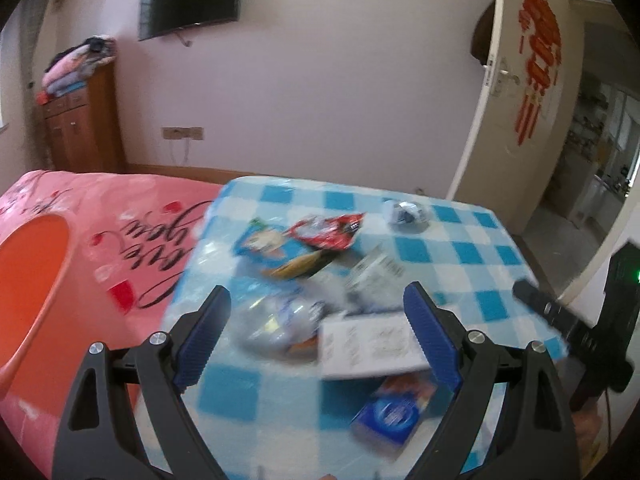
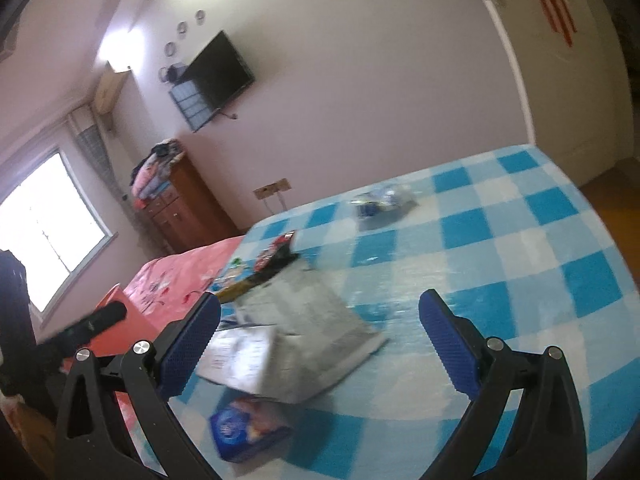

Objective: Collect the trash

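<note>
Trash lies on a table with a blue and white checked cloth (image 1: 460,240). There is a red wrapper (image 1: 328,232), a blue snack packet (image 1: 260,244), a crumpled clear wrapper (image 1: 276,320), a white printed paper (image 1: 368,344), a blue box (image 1: 392,412) and a crumpled ball (image 1: 406,214) at the far side. My left gripper (image 1: 316,320) is open and empty above the clear wrapper and the paper. My right gripper (image 2: 320,332) is open and empty above a grey plastic bag (image 2: 316,320), near the blue box (image 2: 248,428). The other gripper (image 1: 560,320) shows at the right.
An orange bin (image 1: 28,280) stands at the left, beside a bed with a pink cover (image 1: 120,240). A wooden cabinet (image 1: 80,124) and a wall TV (image 1: 192,0) are behind. An open door (image 1: 520,80) is at the right. The table edge (image 2: 600,240) curves at the right.
</note>
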Demonstrator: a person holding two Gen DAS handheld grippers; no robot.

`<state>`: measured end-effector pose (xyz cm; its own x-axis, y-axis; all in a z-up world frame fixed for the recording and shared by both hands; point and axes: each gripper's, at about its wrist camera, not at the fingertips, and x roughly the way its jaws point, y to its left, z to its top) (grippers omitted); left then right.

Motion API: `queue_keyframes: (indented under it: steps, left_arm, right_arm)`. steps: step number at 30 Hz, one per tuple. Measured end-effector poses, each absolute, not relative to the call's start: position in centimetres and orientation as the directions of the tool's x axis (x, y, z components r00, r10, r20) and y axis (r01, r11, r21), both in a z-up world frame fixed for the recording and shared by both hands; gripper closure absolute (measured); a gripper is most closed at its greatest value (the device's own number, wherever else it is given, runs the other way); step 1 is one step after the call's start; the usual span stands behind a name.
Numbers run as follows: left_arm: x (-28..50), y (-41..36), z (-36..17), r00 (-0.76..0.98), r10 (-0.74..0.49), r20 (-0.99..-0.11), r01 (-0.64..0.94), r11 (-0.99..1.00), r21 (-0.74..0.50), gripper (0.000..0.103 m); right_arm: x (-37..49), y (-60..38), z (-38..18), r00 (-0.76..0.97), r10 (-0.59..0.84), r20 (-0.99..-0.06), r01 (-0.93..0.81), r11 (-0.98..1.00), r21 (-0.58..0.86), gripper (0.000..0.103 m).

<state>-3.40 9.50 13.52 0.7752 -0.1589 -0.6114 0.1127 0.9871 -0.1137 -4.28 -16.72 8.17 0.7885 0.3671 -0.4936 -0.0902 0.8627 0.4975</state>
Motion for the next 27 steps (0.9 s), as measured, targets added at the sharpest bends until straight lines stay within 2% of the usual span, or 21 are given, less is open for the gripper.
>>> queue_keyframes:
  steps: [6, 8, 9, 11, 17, 20, 23, 27]
  left_arm:
    - [4.2, 2.7, 15.2, 0.736, -0.241, -0.632, 0.258, 0.964, -0.066, 0.014]
    - [7.4, 0.2, 15.0, 0.703, -0.258, -0.663, 0.293, 0.954, -0.061, 0.014]
    - [9.5, -1.2, 14.7, 0.684, -0.241, -0.688, 0.282, 0.958, -0.055, 0.014]
    - [12.9, -3.3, 13.8, 0.654, -0.224, -0.722, 0.264, 0.963, -0.06, 0.024]
    - [22.7, -9.2, 9.9, 0.558, -0.143, -0.817, 0.193, 0.98, -0.04, 0.032]
    - [26.5, -11.2, 7.2, 0.524, -0.061, -0.85, 0.152, 0.988, 0.023, 0.036]
    - [28.6, -12.0, 5.3, 0.489, 0.003, -0.872, 0.12, 0.99, 0.071, 0.043]
    - [29.6, -12.1, 3.8, 0.449, 0.044, -0.893, 0.11, 0.989, 0.104, 0.047]
  right_arm:
    - [-4.0, -20.5, 7.0, 0.794, 0.344, -0.501, -0.019, 0.838, 0.545, 0.005]
    - [-3.9, -21.7, 6.5, 0.79, 0.343, -0.508, 0.005, 0.825, 0.565, 0.005]
    - [-3.8, -22.2, 6.3, 0.789, 0.348, -0.507, 0.011, 0.816, 0.577, 0.005]
    - [-3.8, -23.1, 6.1, 0.788, 0.353, -0.504, 0.021, 0.804, 0.595, 0.005]
    - [-3.7, -24.8, 5.8, 0.788, 0.36, -0.499, 0.036, 0.783, 0.621, 0.005]
    - [-3.6, -25.0, 5.9, 0.788, 0.356, -0.502, 0.034, 0.789, 0.613, 0.005]
    - [-3.7, -25.2, 6.1, 0.792, 0.353, -0.498, 0.033, 0.791, 0.611, 0.005]
    - [-3.6, -25.6, 6.0, 0.793, 0.352, -0.498, 0.035, 0.789, 0.614, 0.005]
